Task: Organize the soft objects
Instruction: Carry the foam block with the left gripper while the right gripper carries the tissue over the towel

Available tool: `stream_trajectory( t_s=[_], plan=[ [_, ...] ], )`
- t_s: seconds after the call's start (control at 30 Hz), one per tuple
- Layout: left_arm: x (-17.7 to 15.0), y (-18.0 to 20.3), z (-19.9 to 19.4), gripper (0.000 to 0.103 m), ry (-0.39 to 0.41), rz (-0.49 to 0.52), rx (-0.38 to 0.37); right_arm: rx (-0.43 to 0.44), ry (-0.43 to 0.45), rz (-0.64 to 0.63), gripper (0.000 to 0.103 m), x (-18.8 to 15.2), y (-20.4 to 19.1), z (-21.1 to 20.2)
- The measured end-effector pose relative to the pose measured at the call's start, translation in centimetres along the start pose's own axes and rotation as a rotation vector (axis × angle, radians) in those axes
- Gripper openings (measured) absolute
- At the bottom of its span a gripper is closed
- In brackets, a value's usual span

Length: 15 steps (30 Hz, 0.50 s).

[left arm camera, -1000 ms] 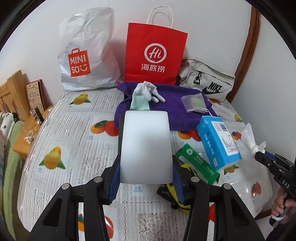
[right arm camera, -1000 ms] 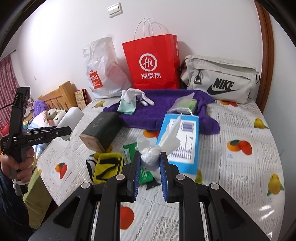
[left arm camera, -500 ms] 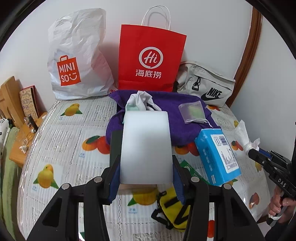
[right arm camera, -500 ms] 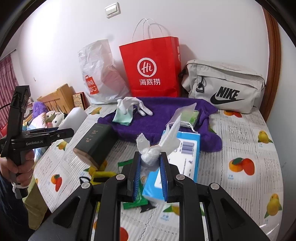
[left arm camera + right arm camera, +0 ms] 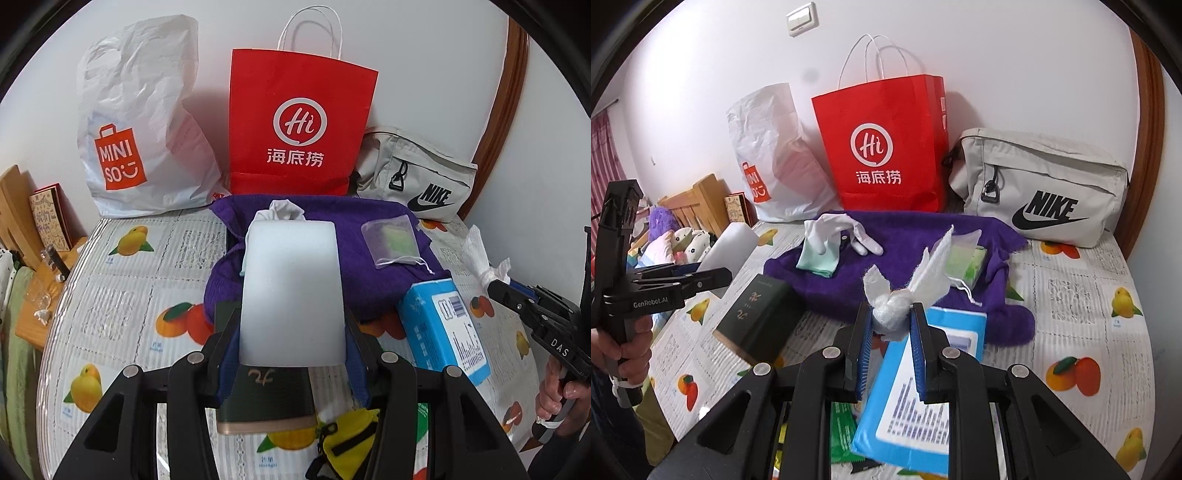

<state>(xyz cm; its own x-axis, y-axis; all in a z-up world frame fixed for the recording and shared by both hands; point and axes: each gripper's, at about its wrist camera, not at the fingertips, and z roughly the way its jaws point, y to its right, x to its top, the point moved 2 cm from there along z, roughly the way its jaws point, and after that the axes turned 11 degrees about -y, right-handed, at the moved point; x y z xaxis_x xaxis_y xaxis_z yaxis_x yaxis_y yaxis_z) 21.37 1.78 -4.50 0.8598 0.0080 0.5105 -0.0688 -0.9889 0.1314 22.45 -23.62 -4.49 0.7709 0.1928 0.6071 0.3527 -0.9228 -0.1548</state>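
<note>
My left gripper [image 5: 291, 343] is shut on a white foam block [image 5: 291, 291], held above the bed in front of a purple towel [image 5: 373, 266]. My right gripper [image 5: 890, 325] is shut on a twisted white tissue wad [image 5: 892, 306], held above a blue tissue box [image 5: 916, 398]. On the towel [image 5: 908, 266] lie white and mint gloves [image 5: 827, 243] and a mesh pouch with a green item [image 5: 964, 262]. The right gripper with its tissue wad [image 5: 484, 258] shows at the right of the left wrist view. The left gripper with the foam block [image 5: 727, 251] shows at the left of the right wrist view.
A white Miniso bag [image 5: 136, 125], a red paper bag [image 5: 299, 122] and a grey Nike bag [image 5: 417, 177] stand against the wall. A dark green box [image 5: 757, 317], a yellow pouch [image 5: 347, 435] and a green packet [image 5: 842, 432] lie on the fruit-print bedcover [image 5: 122, 306].
Both grippers have moved forward toward the purple towel, keeping their loads. The dark green box now lies under the left gripper, and the blue box under the right one.
</note>
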Motion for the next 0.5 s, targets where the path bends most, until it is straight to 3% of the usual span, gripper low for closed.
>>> stream_trajectory(
  t_s=[0.33,0.5],
  plan=[
    [2.3,-0.3,1.4,0.047,0.001,0.002,0.011,0.004,0.002,-0.014,0.020,2.8,0.3,1.9],
    [3.6,-1.2,2.9,0.047,-0.019,-0.037,-0.024,0.003,0.003,-0.024,0.020,4.2,0.4,3.1]
  ],
)
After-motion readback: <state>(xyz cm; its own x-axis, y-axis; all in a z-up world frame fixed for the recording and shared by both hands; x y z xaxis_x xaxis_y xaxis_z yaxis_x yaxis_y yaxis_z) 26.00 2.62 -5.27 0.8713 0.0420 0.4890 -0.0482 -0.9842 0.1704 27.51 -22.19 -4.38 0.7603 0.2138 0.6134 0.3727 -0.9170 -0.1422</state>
